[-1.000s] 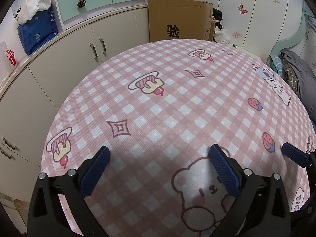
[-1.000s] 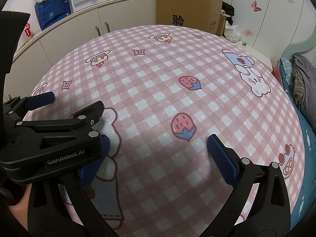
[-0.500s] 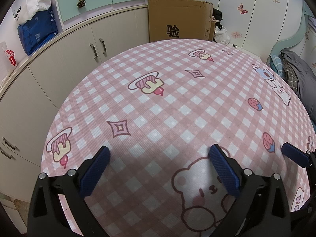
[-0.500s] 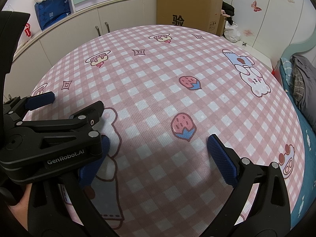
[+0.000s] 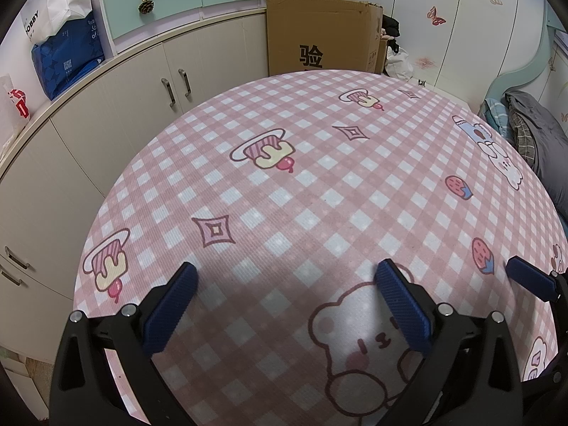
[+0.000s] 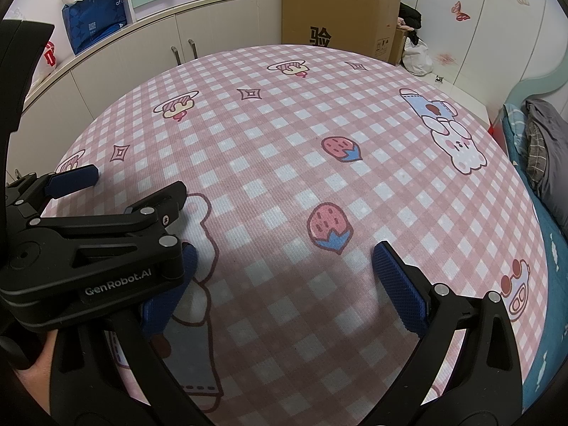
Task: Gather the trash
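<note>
My left gripper (image 5: 284, 284) is open and empty, low over the near part of a table with a pink checked cartoon cloth (image 5: 301, 184). My right gripper (image 6: 280, 266) is open and empty just to its right, over the same cloth (image 6: 319, 113). The left gripper's body (image 6: 88, 245) fills the left of the right wrist view, and one right fingertip (image 5: 529, 278) shows at the right edge of the left wrist view. No trash shows on the cloth in either view.
Beige cabinets (image 5: 117, 106) curve along the left and back. A cardboard box (image 5: 319, 39) stands behind the table. Blue and white bags (image 5: 64, 53) sit on the cabinet top. A bed with grey bedding (image 6: 543, 149) lies to the right.
</note>
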